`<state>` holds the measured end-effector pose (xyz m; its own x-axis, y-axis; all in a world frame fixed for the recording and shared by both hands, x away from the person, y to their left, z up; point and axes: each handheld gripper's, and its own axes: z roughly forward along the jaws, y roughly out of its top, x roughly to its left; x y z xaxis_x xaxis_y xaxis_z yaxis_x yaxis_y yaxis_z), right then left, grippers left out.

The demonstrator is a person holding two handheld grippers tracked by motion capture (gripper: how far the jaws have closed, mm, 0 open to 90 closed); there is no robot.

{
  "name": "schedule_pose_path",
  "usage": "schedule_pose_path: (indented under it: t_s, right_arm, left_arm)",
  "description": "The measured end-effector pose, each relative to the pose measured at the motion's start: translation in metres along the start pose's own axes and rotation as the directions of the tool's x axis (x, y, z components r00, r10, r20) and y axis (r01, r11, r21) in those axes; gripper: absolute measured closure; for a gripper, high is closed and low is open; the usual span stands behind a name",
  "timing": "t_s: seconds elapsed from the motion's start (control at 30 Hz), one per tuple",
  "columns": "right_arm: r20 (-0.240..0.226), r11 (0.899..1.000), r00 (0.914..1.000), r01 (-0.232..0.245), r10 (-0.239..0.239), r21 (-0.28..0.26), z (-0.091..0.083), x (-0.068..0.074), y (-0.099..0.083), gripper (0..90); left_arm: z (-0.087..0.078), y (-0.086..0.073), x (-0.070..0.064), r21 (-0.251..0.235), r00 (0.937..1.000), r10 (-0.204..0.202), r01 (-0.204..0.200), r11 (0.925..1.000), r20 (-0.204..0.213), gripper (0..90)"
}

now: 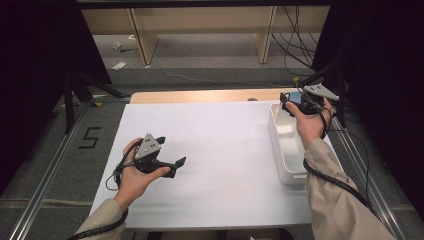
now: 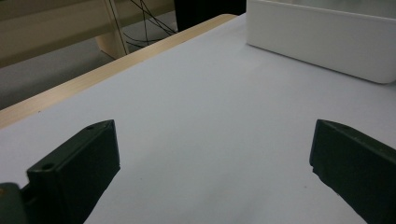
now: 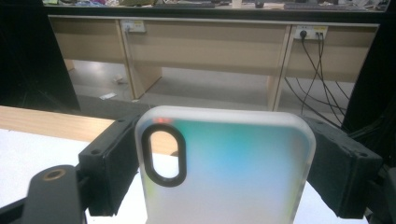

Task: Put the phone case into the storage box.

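Note:
My right gripper (image 1: 289, 101) is held over the far end of a white bin (image 1: 275, 134) at the table's right side. It is shut on a translucent phone case (image 3: 229, 168) with a blue-green sheen and an oval camera cutout; the two black jaws press the case's sides. The case (image 1: 295, 96) shows as a small bluish patch at the gripper's tip. My left gripper (image 1: 172, 150) hovers low over the white sheet (image 1: 225, 155) at the left-centre, open, its jaws spread wide with nothing between them (image 2: 212, 140). The bin (image 2: 322, 42) lies ahead of it to the right.
The white sheet covers most of a wooden table (image 1: 200, 96). Beyond the far edge there are wooden desk legs (image 3: 280, 79), cables (image 3: 313, 70) and a grey floor. Metal rails (image 1: 45, 180) run along both sides.

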<state>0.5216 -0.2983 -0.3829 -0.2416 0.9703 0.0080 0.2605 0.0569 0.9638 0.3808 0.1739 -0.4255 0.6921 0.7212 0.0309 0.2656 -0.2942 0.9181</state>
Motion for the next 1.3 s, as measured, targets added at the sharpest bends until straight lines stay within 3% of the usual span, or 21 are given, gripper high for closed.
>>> schedule_pose_path:
  t_s: [1.3]
  right_arm:
    - [0.013, 0.999, 0.9999, 0.004, -0.005, 0.04, 0.02, -0.001, -0.002, 18.5]
  left_arm:
    - [0.0, 0.0, 0.0, 0.0, 1.0, 0.002, -0.002, 1.0, 0.003, 0.9]
